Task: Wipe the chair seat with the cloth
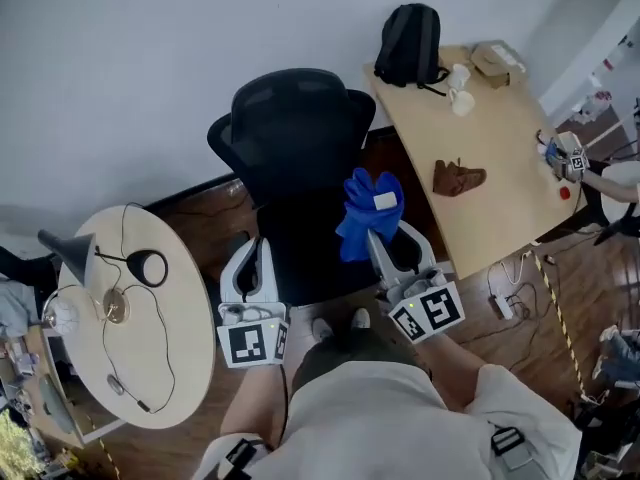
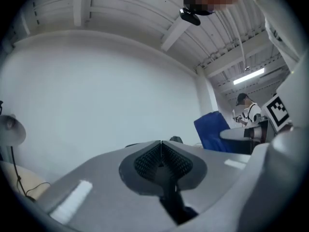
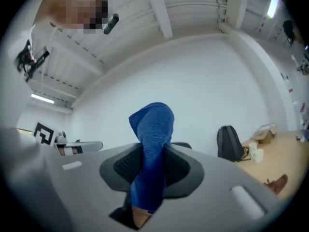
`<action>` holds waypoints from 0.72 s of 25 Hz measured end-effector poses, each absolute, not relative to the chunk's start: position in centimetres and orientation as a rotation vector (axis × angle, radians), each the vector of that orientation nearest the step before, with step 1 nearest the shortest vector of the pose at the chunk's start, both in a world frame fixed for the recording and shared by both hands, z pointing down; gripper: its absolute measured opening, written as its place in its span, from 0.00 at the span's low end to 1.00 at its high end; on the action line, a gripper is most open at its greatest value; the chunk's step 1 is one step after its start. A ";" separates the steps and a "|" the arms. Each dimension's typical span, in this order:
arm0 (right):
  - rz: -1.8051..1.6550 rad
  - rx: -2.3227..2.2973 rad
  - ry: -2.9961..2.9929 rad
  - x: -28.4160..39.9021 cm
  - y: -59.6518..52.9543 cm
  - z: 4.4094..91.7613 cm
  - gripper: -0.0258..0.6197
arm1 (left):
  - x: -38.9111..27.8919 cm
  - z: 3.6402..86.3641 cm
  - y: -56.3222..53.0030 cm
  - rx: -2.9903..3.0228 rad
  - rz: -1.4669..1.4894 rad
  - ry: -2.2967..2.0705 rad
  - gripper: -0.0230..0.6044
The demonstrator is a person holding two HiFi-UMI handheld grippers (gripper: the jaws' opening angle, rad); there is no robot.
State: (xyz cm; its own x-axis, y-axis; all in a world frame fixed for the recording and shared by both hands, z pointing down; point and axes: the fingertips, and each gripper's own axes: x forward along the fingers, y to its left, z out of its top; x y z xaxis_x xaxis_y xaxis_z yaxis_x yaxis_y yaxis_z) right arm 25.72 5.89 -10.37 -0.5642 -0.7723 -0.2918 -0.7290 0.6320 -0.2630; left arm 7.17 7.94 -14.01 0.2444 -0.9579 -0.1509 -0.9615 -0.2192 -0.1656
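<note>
My right tool (image 1: pixel 378 240) grips the blue cloth (image 1: pixel 366 216), apparently held clear of the chair seat (image 1: pixel 312 263) beneath it; left tool (image 1: pixel 254 250) clenched on nothing; wiping not begun; next, lower and sweep.

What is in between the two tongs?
The black chair seat lies between the left tongs and the right tongs, which hold the blue cloth. The head view shows it.

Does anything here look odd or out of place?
Nothing spilled or broken. The cloth is bunched upright in the right tool rather than spread on the seat, and a crumpled brown thing lies on the desk.
</note>
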 end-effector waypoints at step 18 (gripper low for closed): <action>0.012 -1.028 2.453 31.1 21.0 -18.0 0.22 | 14.5 -20.7 22.7 -2.210 0.053 1.655 0.14</action>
